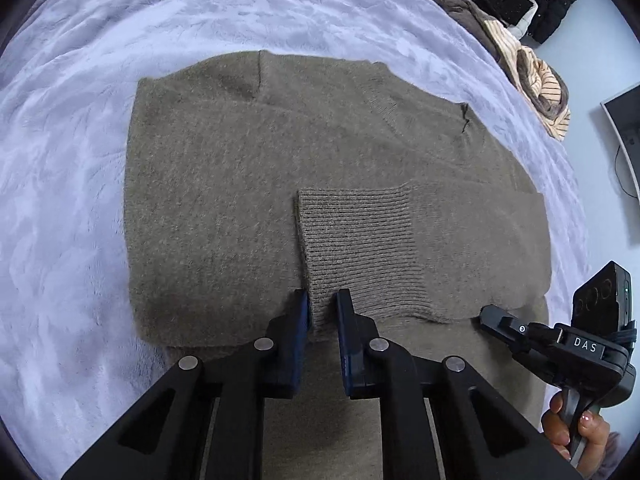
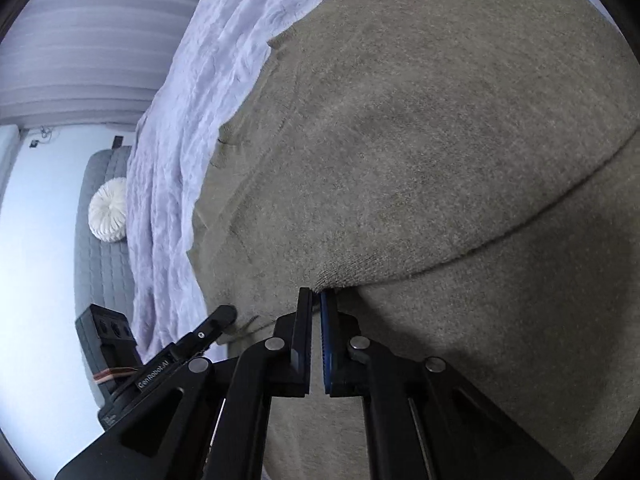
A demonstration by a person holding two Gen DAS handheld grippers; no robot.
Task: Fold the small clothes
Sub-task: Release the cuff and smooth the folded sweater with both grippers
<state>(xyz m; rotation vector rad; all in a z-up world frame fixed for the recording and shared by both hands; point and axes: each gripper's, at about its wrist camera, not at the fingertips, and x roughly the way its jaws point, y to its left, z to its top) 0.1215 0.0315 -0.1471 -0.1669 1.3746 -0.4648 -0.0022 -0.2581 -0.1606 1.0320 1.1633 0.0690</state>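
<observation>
An olive-brown knit sweater (image 1: 240, 184) lies flat on the lavender bed cover (image 1: 72, 152), with one sleeve folded across its body. My left gripper (image 1: 323, 306) is shut on the lower edge of the sleeve's ribbed cuff (image 1: 356, 240), fabric pinched between its blue pads. In the right wrist view the sweater (image 2: 440, 140) fills the frame, and my right gripper (image 2: 317, 300) is shut on a folded edge of the sleeve (image 2: 400, 264). The right gripper also shows in the left wrist view (image 1: 492, 316), at the sweater's right side, held by a hand.
A pile of dark and striped clothes (image 1: 532, 52) lies at the bed's far right edge. A grey couch with a white round cushion (image 2: 108, 210) stands beyond the bed. A monitor (image 1: 626, 140) is at the right.
</observation>
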